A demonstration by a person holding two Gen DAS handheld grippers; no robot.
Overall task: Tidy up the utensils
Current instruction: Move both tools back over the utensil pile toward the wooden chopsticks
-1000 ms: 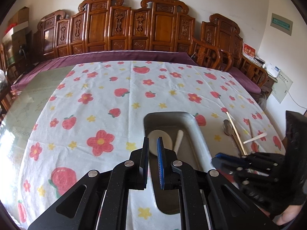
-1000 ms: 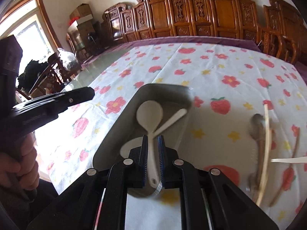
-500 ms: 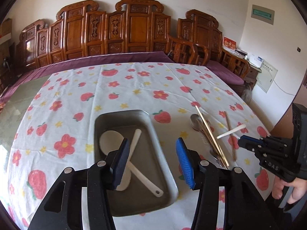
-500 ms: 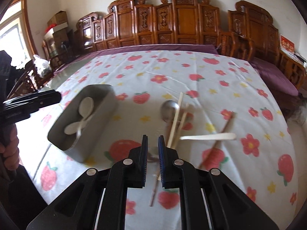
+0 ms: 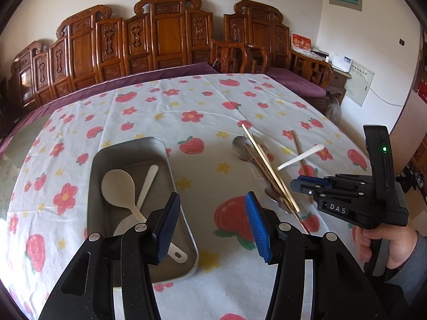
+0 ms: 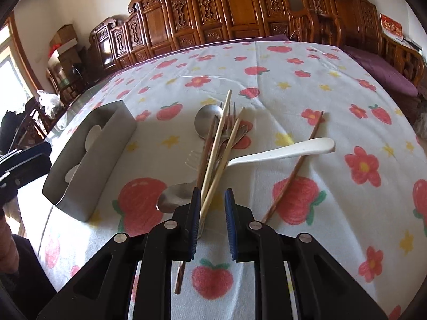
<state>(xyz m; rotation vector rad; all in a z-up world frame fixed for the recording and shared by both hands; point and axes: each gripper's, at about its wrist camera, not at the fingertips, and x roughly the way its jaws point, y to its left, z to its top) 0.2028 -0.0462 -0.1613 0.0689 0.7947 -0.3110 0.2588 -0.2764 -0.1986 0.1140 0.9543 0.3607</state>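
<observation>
The left gripper [image 5: 212,226] hangs low over the near edge of the table, its blue-padded jaws spread wide with nothing between them. Just under its left finger sits the metal tray [image 5: 128,149], a shallow rectangular steel pan on the strawberry-and-flower tablecloth [image 5: 160,106]. Inside the tray lie two white plastic spoons [image 5: 117,186], crossed over each other, one bowl up toward the far end and one handle running down to the near right corner.

To the right of the tray, well apart from it, the rest of the utensils lie in a loose heap on the cloth. From the right wrist view the pile is plain: a round metal spoon [image 6: 208,118] at the far end, a fork [image 6: 230,118] beside it, a pair of pale wooden chopsticks [image 6: 217,144] slanting across them, and a second metal spoon [image 6: 173,196] nearest the gripper. A white spoon [image 6: 283,152] lies crosswise with its handle touching the heap and its other end resting on a dark brown chopstick [image 6: 296,165] that lies off to the right on its own.

The right gripper [image 6: 212,213] is down at the near end of that heap, jaws parted a little, and the near tips of the pale chopsticks sit in the gap between them; the pads are not pressed onto the sticks. Carved wooden chairs [image 5: 170,34] line the far side of the table
</observation>
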